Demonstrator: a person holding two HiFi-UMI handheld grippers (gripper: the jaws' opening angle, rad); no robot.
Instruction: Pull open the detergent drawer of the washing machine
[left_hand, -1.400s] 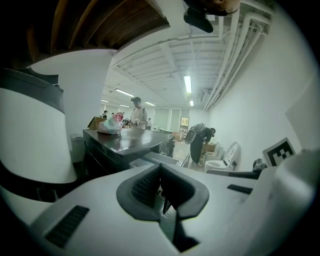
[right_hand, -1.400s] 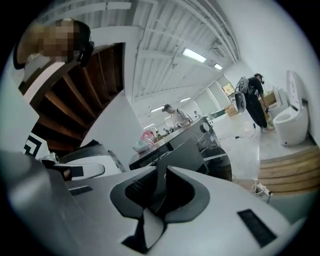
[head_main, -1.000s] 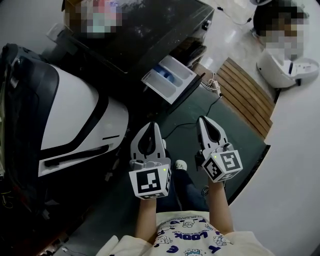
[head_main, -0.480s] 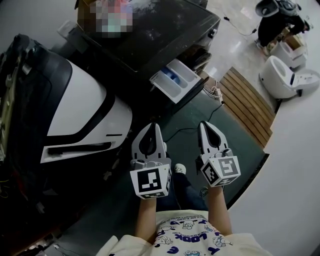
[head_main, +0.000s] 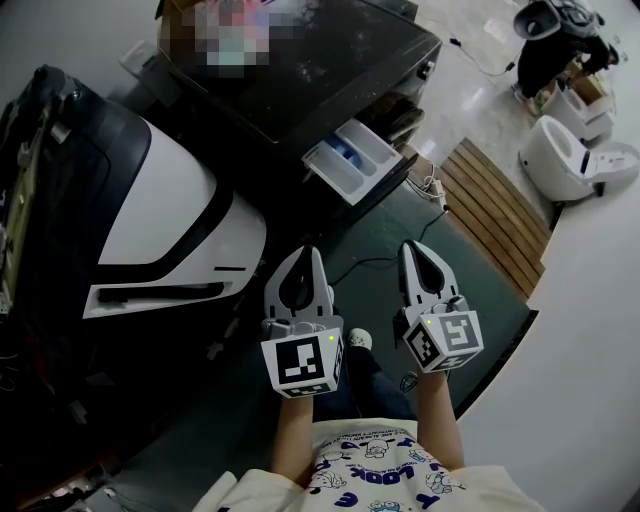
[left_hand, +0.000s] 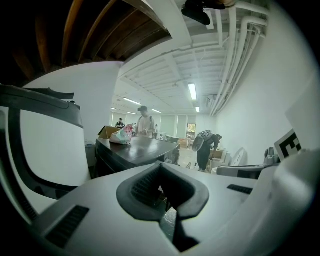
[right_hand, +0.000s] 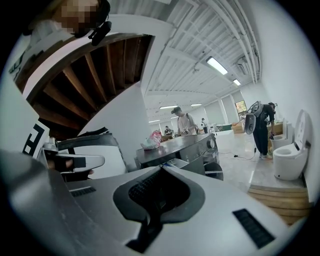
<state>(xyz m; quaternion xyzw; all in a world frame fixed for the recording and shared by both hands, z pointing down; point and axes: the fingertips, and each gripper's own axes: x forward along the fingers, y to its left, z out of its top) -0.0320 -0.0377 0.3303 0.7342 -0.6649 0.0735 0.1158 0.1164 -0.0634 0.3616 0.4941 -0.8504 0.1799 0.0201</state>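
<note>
The dark washing machine (head_main: 300, 70) stands at the top of the head view. Its white detergent drawer (head_main: 352, 160) juts out of the front, with blue inside. Both grippers hang side by side well short of it, above a dark green mat (head_main: 430, 235). My left gripper (head_main: 304, 252) is shut with nothing between its fingers, and so is my right gripper (head_main: 410, 246). In the left gripper view the left gripper (left_hand: 160, 167) points towards the machine's top (left_hand: 135, 150). The right gripper (right_hand: 161, 169) looks at the machine (right_hand: 192, 145) and the drawer (right_hand: 176, 162) from a distance.
A large white and black appliance (head_main: 170, 220) lies to the left of the machine. A wooden slat platform (head_main: 495, 205) and a white toilet (head_main: 575, 160) are at the right. A person (head_main: 550, 45) bends over at the far upper right. A cable (head_main: 385, 262) crosses the mat.
Both grippers have lifted a little together and stay shut. The drawer stays pulled out, and the head view has shifted slightly.
</note>
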